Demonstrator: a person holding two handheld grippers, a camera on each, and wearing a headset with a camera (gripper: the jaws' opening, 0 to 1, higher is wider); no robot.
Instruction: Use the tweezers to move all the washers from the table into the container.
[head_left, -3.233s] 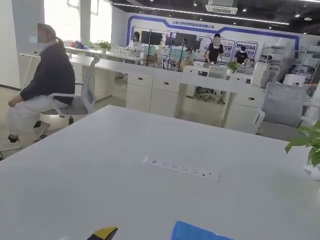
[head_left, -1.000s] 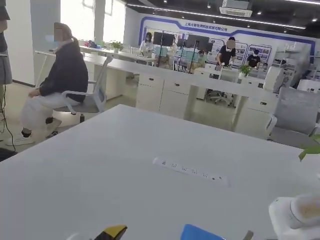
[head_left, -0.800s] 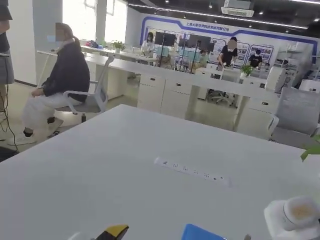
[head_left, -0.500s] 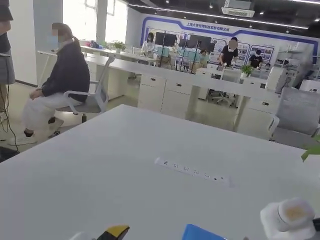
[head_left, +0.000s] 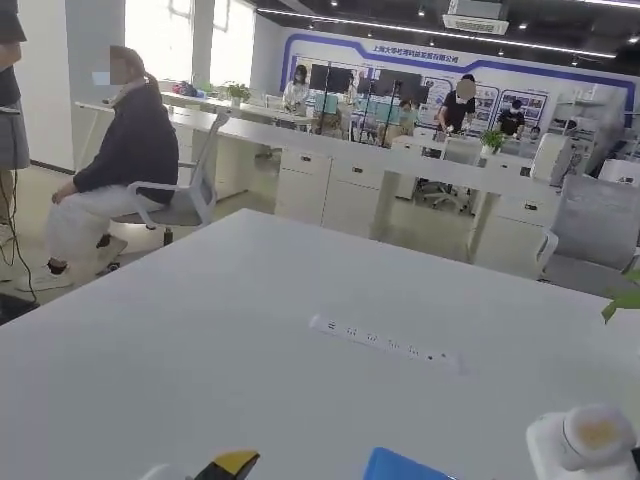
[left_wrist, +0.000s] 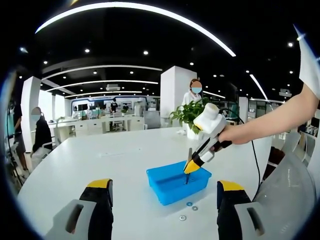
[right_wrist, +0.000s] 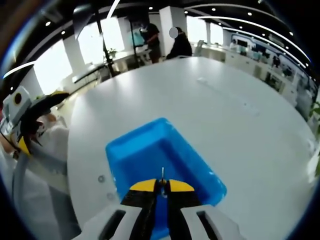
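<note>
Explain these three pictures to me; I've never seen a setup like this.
No robot here: a person holds two grippers, each with two jaws. One picture comes from a headset camera and looks across the white table; the other two come from fisheye cameras on the grippers. The left gripper has its jaws open and holds nothing. The right gripper is shut on tweezers, whose tip is over the blue container. Loose washers lie on the table beside it.

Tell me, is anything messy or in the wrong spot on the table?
Only small stuff: three washers lie loose on the table beside the blue container, not in it. Nothing looks spilled or broken.
</note>
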